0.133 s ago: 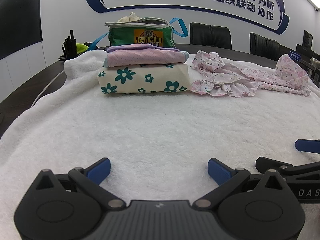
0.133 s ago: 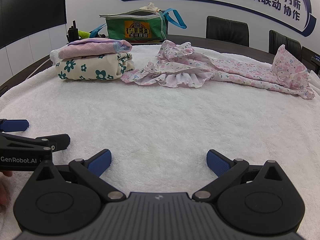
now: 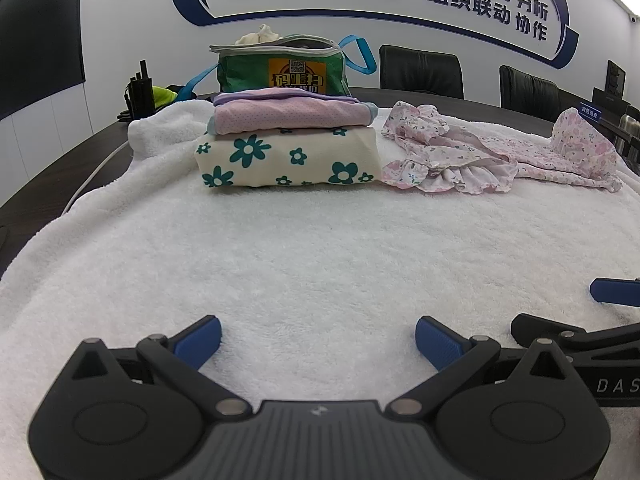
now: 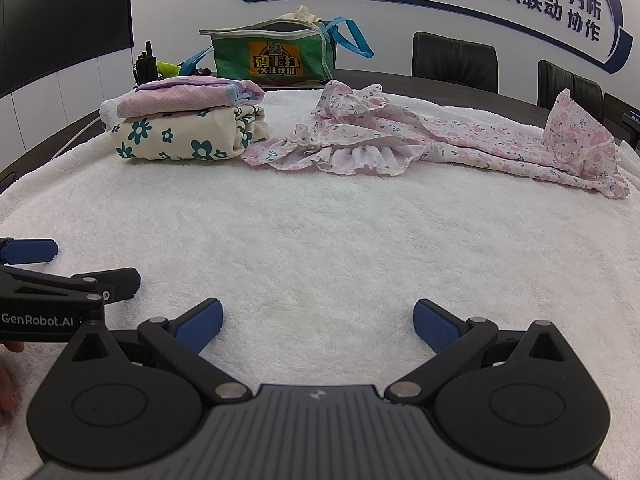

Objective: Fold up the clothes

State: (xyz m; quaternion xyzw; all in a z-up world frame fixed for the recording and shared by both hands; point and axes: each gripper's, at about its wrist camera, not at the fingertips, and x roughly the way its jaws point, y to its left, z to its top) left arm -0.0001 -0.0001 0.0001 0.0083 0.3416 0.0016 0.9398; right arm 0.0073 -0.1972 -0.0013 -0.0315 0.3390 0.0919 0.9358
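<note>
**Two low wrist views, side by side**

Each camera sits just behind its own gripper, low over the white towel (image 3: 320, 248), facing the far wall. The right view stands to the right of the left. Both share the folded stack (image 3: 288, 140) (image 4: 184, 128) and the floral garment (image 4: 440, 140).

Cream garment (image 3: 288, 156) – teal flowers; pink floral dress (image 4: 440, 140); white towel (image 3: 320, 248); green bag (image 3: 280, 68).

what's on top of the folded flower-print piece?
A folded pink dotted garment sits on the cream flower-print piece, with a lilac-edged layer on top. Anything tucked between the folds is hidden.
</note>
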